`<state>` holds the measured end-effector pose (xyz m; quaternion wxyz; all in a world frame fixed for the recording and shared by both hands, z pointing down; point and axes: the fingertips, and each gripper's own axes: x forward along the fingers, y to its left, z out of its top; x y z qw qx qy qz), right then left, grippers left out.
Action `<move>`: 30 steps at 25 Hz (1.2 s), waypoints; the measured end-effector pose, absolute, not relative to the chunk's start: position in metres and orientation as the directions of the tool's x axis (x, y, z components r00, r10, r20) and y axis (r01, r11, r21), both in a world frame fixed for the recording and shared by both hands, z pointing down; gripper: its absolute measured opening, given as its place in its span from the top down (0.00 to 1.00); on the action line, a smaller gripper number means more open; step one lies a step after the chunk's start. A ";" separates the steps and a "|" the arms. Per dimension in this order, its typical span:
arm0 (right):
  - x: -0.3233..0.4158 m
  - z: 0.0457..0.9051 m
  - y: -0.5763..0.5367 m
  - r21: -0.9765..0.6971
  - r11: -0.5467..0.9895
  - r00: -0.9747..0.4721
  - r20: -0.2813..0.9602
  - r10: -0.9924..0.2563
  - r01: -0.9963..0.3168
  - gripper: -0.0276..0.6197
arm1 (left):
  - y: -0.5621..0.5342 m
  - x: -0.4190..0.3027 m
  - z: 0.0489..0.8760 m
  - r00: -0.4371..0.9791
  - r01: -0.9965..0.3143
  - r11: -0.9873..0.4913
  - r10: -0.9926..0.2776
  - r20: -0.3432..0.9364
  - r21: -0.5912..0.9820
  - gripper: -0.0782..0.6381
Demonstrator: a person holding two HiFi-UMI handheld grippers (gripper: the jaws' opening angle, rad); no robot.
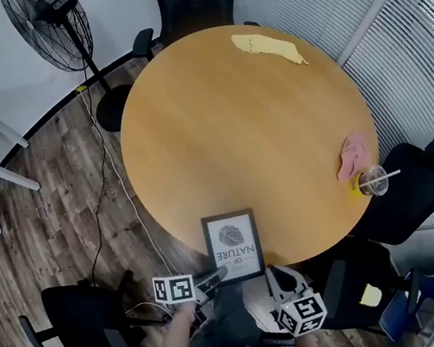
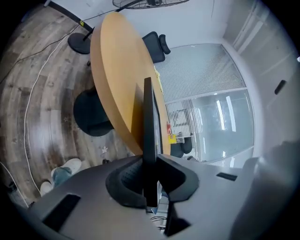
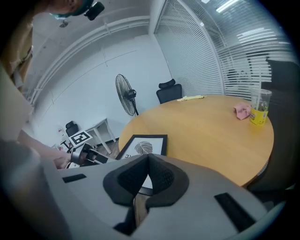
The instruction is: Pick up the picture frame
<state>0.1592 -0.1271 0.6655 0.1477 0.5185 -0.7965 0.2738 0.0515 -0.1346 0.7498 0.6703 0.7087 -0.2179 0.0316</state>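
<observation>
Black-rimmed rectangular picture frame (image 1: 233, 246) on round wooden table's (image 1: 255, 104) near edge, pinched by left gripper (image 1: 215, 277); right gripper (image 3: 146, 163) pressed together, empty. Best lifted slowly, level.

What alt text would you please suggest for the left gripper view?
The left hand-held gripper clamps the black picture frame edge-on at the rim of a round wooden table. Beyond lie wood flooring, a black office chair and white blinds.

picture frame (image 1: 233, 246): on table (image 1: 236, 140), near edge | cup (image 1: 373, 181): table's right edge, rag (image 1: 354, 155) just beside | cloth (image 1: 266, 47): far side | fan (image 1: 52, 27): behind table, left
</observation>
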 end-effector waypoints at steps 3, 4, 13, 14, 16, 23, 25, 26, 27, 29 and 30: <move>0.155 0.661 -0.128 -0.279 0.329 -0.429 0.509 -0.746 -0.902 0.94 | -0.137 0.052 0.745 0.900 -0.354 -0.016 -0.276 0.336 0.935 0.79; 0.155 0.660 -0.128 -0.278 0.328 -0.428 0.507 -0.748 -0.903 0.94 | -0.138 0.052 0.744 0.902 -0.349 -0.019 -0.278 0.331 0.937 0.79; 0.163 0.649 -0.121 -0.256 0.310 -0.399 0.496 -0.771 -0.916 0.94 | -0.140 0.054 0.726 0.914 -0.317 -0.048 -0.284 0.292 0.947 0.80; 0.163 0.648 -0.122 -0.254 0.310 -0.398 0.492 -0.774 -0.916 0.94 | -0.141 0.055 0.724 0.914 -0.317 -0.053 -0.285 0.290 0.947 0.80; 0.162 0.644 -0.122 -0.256 0.311 -0.399 0.480 -0.781 -0.916 0.94 | -0.143 0.056 0.718 0.914 -0.314 -0.062 -0.290 0.284 0.948 0.80; 0.157 0.629 -0.118 -0.244 0.318 -0.397 0.449 -0.801 -0.916 0.94 | -0.144 0.055 0.702 0.909 -0.331 -0.109 -0.303 0.286 0.937 0.81; 0.156 0.626 -0.116 -0.239 0.320 -0.396 0.442 -0.805 -0.917 0.94 | -0.144 0.053 0.699 0.906 -0.332 -0.109 -0.313 0.285 0.937 0.81; 0.156 0.625 -0.115 -0.238 0.320 -0.395 0.440 -0.806 -0.917 0.94 | -0.144 0.052 0.698 0.905 -0.332 -0.110 -0.316 0.283 0.937 0.81; 0.156 0.624 -0.114 -0.237 0.319 -0.394 0.438 -0.808 -0.917 0.94 | -0.143 0.052 0.697 0.905 -0.332 -0.112 -0.317 0.283 0.936 0.81; 0.157 0.622 -0.113 -0.236 0.318 -0.392 0.433 -0.812 -0.918 0.94 | -0.143 0.052 0.695 0.904 -0.336 -0.119 -0.319 0.285 0.934 0.81; 0.156 0.620 -0.112 -0.234 0.316 -0.390 0.431 -0.814 -0.919 0.94 | -0.142 0.052 0.694 0.903 -0.340 -0.123 -0.321 0.287 0.932 0.81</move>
